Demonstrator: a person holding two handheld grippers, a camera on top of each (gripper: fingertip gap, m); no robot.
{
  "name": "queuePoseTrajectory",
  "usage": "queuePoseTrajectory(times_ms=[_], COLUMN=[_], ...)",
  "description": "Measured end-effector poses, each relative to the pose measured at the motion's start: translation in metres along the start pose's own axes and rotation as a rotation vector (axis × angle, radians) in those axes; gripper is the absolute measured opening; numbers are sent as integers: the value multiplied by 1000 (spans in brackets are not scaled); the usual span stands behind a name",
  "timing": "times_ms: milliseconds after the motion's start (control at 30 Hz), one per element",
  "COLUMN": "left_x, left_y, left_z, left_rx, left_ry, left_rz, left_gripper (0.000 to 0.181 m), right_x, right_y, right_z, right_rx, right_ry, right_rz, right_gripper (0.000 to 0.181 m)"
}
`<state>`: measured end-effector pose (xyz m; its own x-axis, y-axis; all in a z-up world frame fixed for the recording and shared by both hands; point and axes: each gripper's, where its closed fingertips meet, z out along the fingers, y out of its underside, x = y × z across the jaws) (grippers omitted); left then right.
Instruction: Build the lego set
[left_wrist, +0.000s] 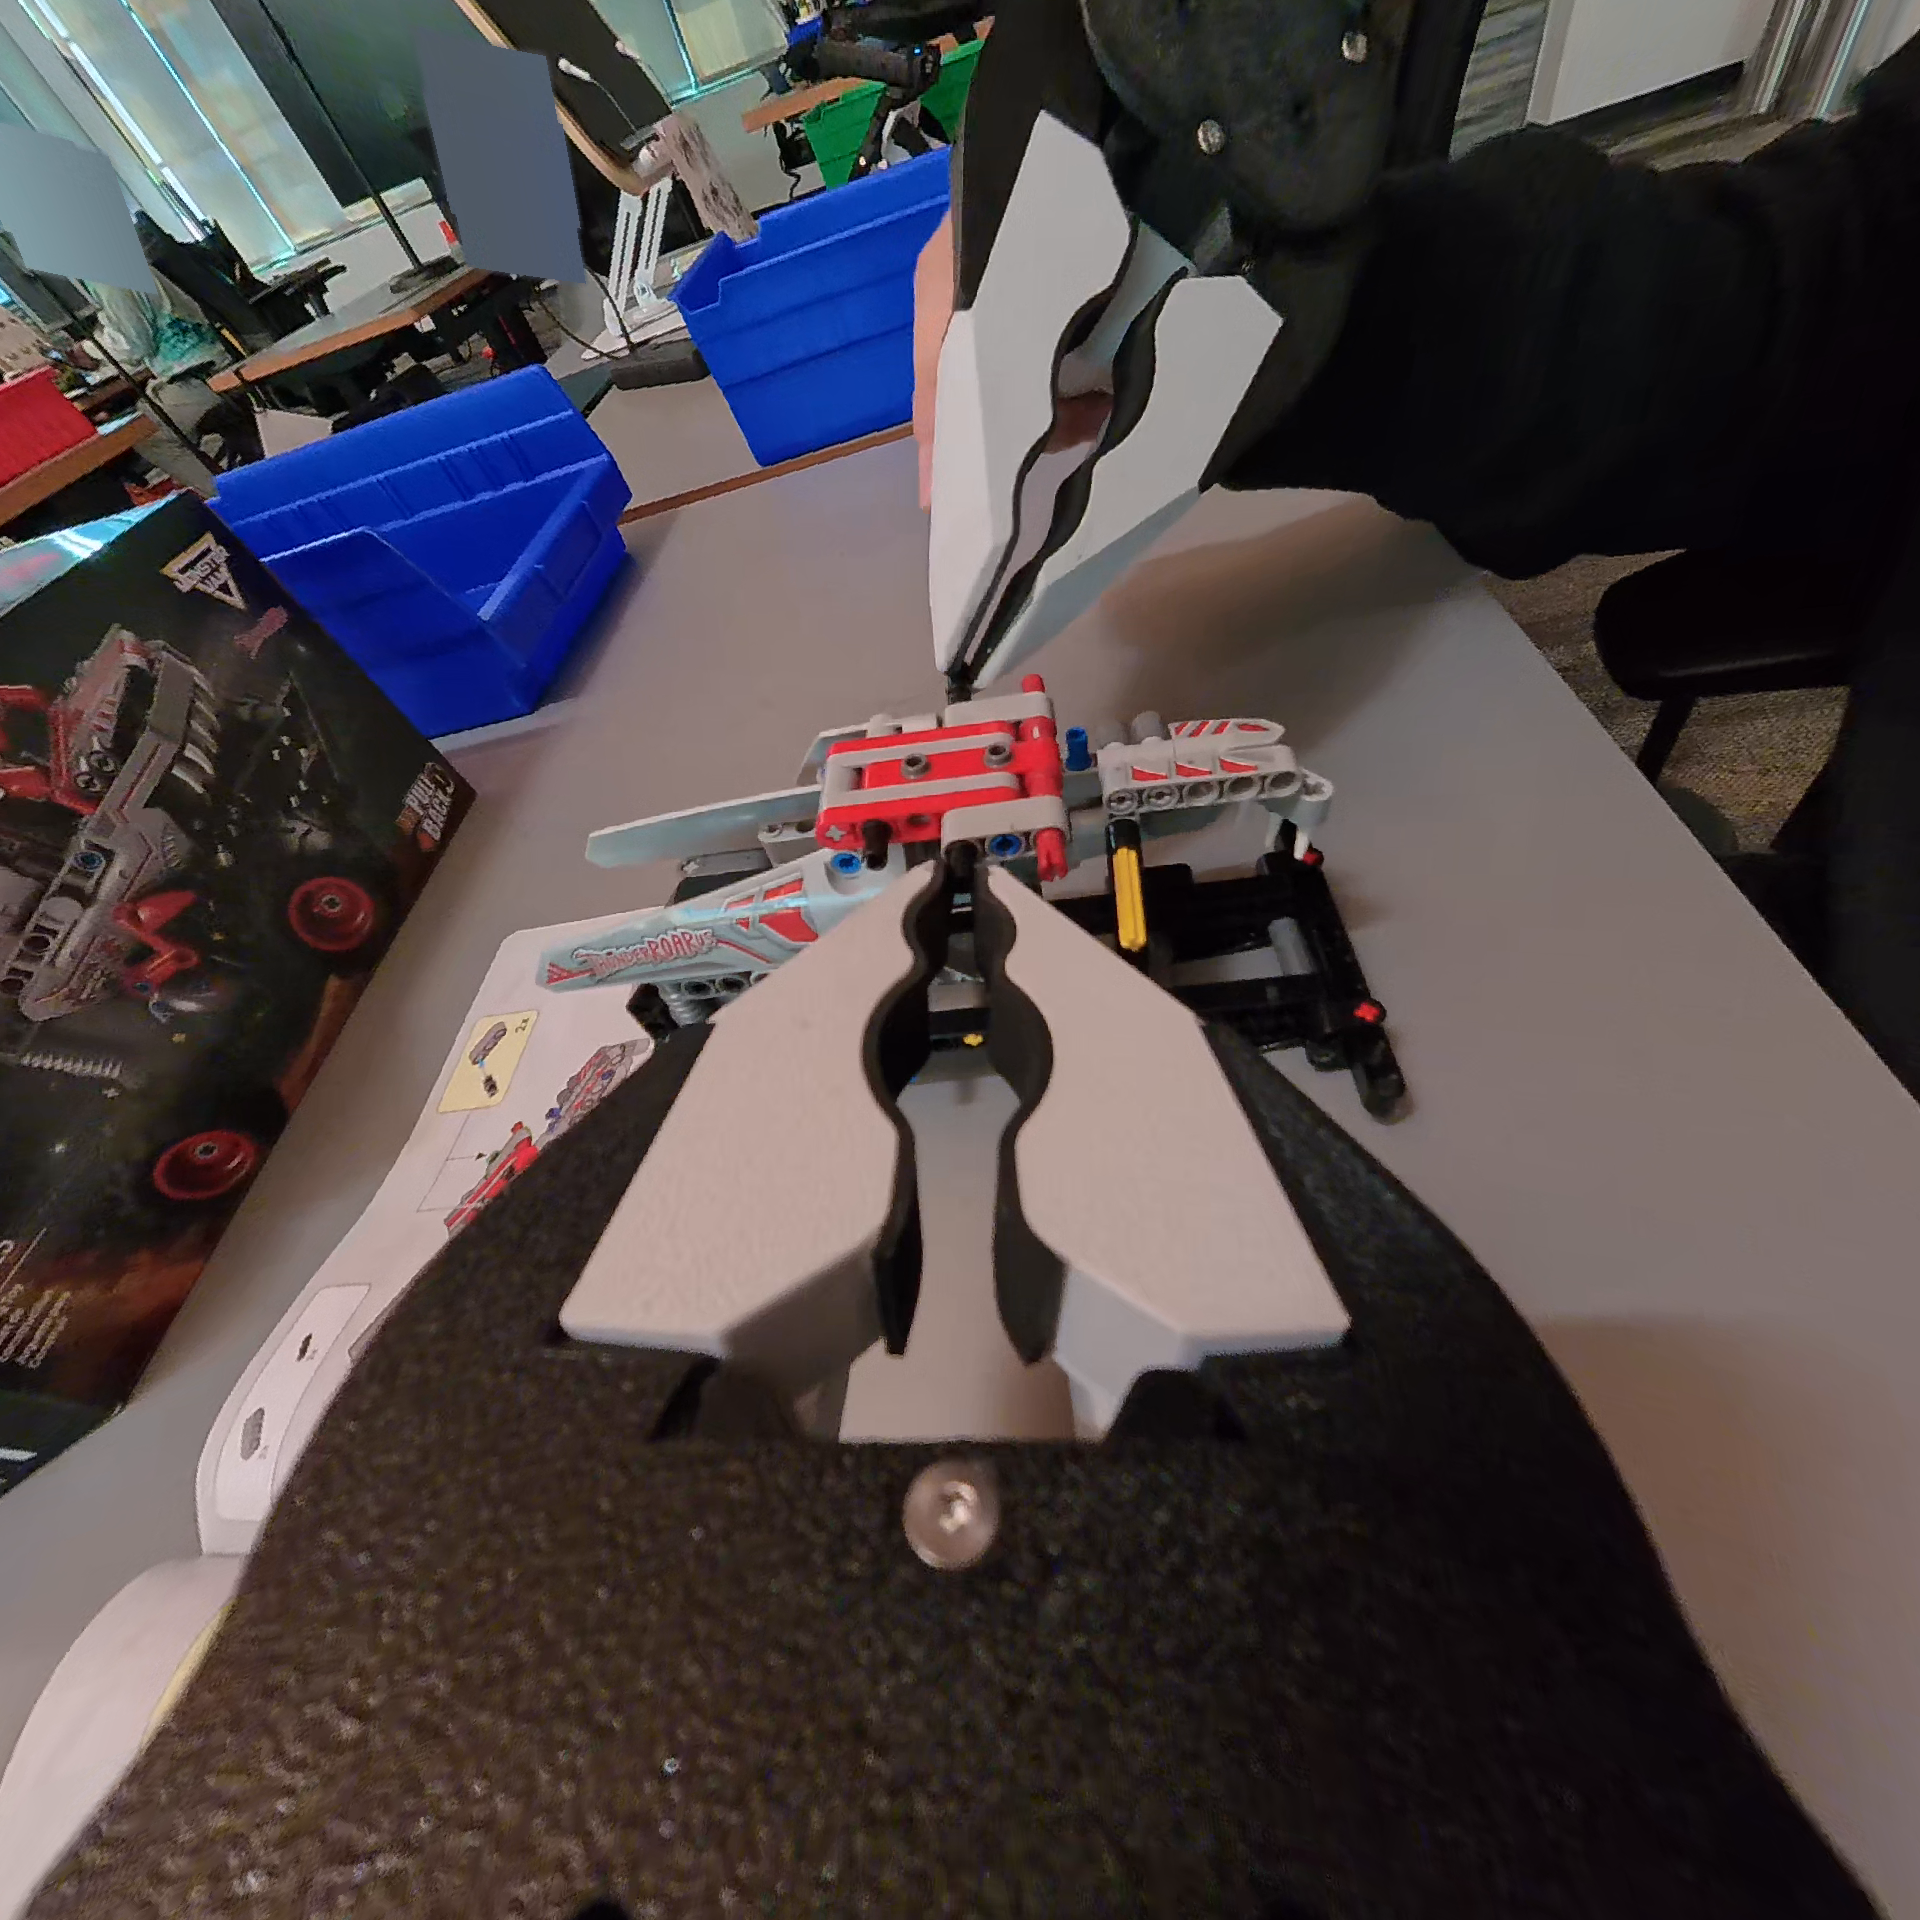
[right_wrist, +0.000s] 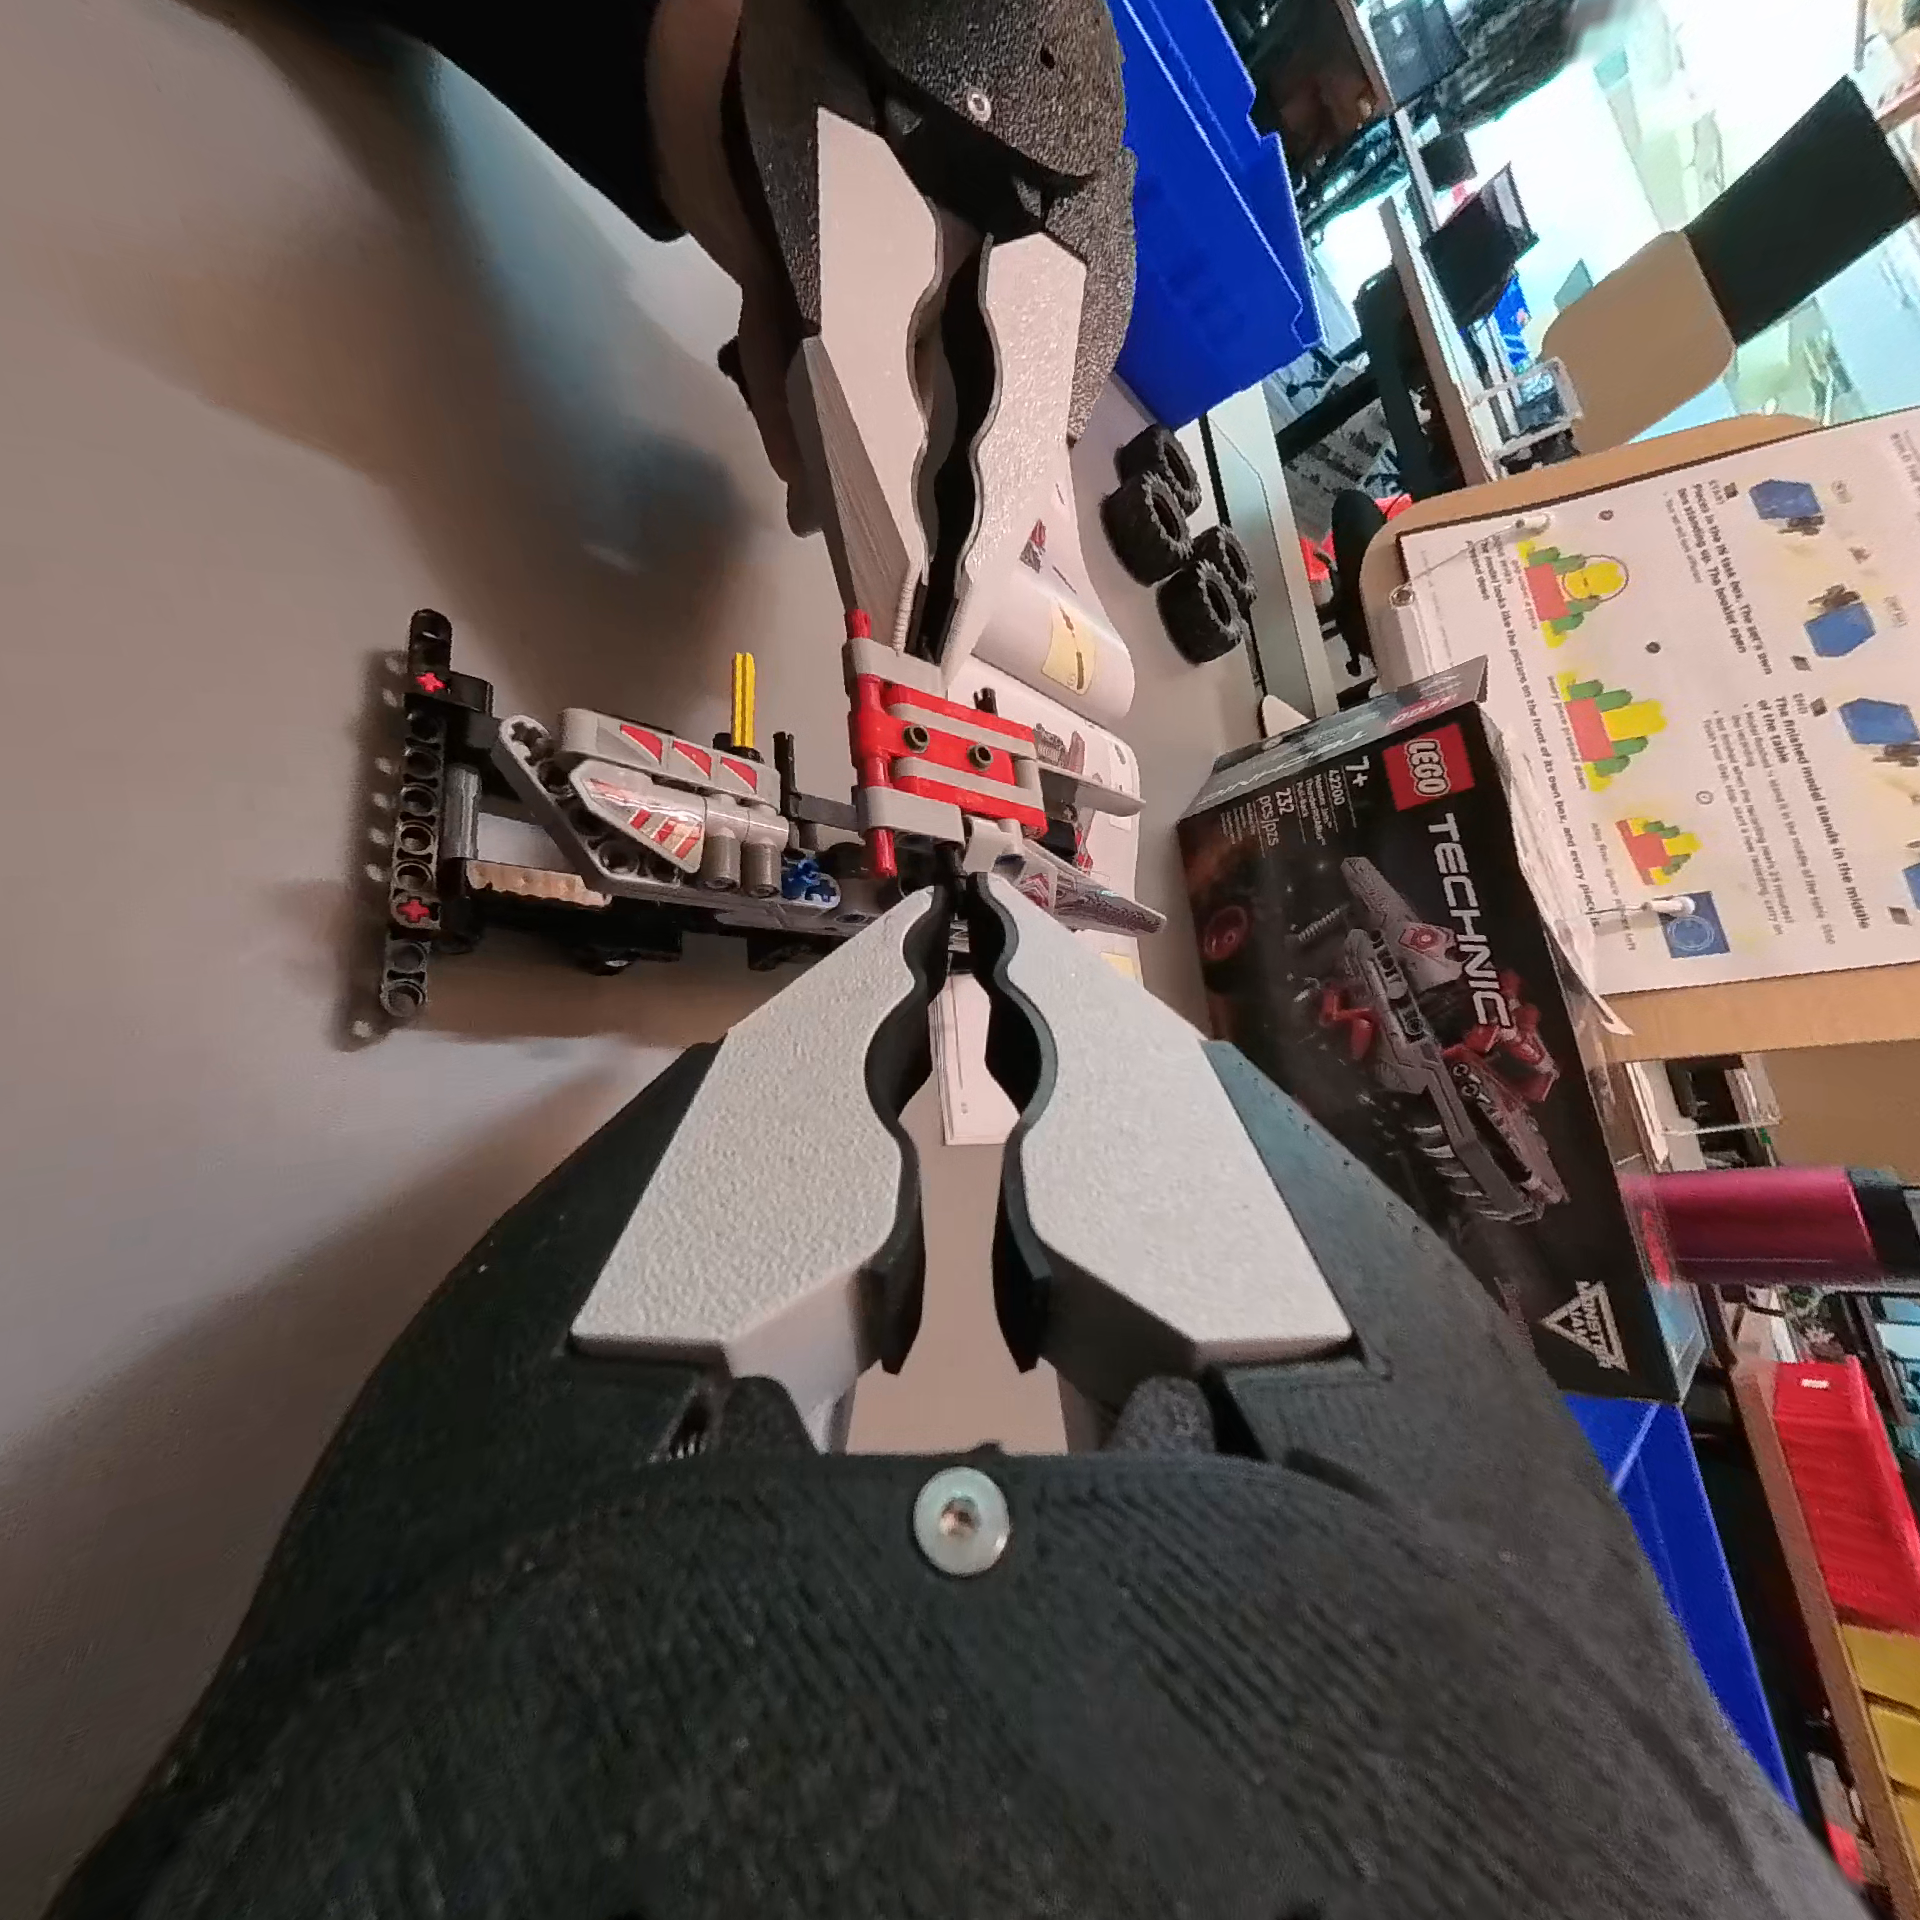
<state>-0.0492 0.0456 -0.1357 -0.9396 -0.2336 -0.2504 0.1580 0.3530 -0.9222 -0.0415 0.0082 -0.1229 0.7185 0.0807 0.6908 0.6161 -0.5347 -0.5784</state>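
The half-built lego model (left_wrist: 997, 831) lies on the grey table (left_wrist: 1558, 1195) between the two grippers, its long axis running across the left wrist view: the pointed grey panels toward the lego box (left_wrist: 156, 883), the black frame with its yellow axle (left_wrist: 1127, 883) toward the other end. In the right wrist view the same model (right_wrist: 727, 821) stretches sideways, black beam end at the left, nose toward the box (right_wrist: 1382, 987).

The left gripper (left_wrist: 961, 868) has its fingers drawn nearly together, tips pinching a small black pin (left_wrist: 961, 854) at the near edge of the red and grey block. The right gripper (right_wrist: 958, 883) is likewise almost closed on a black pin (right_wrist: 951, 862) on its own side of that block, so the two meet the model from opposite sides.

An open instruction booklet (left_wrist: 468, 1122) lies partly under the model. Four black tyres (right_wrist: 1179, 545) sit beyond it.

Farther back stand two blue bins (left_wrist: 436, 540); I cannot tell what is in them
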Motion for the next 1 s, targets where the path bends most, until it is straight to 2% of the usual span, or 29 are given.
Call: queuePoseTrajectory(times_ms=[100,167,200,233,267,367,433,467,533,600,667,700,733,833,933,1000], left_x=[-1,2,3,2,2,3,3,3,3,3,3,3,4,4,4,4], left_y=[0,-3,-3,-3,-2,-2,-2,-2,-2,-2,-2,-2,-2,-2,-2,-2], left_z=[0,5,6,5,3,2,2,2,2,2,2,1,1,1,1,1], left_rx=[-3,-1,-14,-33,-43,-4,10,10,12,19,24,26,28,31,39,45], left_ry=[-3,11,10,-6,-12,2,8,4,0,2,-1,-4,-6,-11,-8,-4], left_rz=[-2,1,29,60,74,23,2,10,14,7,9,8,6,5,0,-6], left_gripper=[1,1,1,2,2,1,1,1,1,1,1,1,1,1,1,1], right_x=[1,-3,-2,5,11,19,16,3,-15,-33,-24,-22,-20,0,22,25], right_y=[-4,-25,-29,-13,-7,-8,24,51,110,144,138,137,140,164,184,196], right_z=[-1,2,7,12,8,-12,-21,-23,-31,-39,-42,-48,-57,-92,-135,-162], right_rx=[-10,108,111,-20,-65,66,9,-88,-296,-385,-243,-222,-227,-271,-265,-294], right_ry=[-9,-31,-16,35,67,40,6,-74,-121,-165,-132,-129,-126,35,228,303], right_rz=[-37,-14,-14,-62,-96,126,268,376,532,635,739,770,773,768,877,937], right_gripper=[0,0,0,0,0,0,0,0,0,2,4,6,7,17,25,29])
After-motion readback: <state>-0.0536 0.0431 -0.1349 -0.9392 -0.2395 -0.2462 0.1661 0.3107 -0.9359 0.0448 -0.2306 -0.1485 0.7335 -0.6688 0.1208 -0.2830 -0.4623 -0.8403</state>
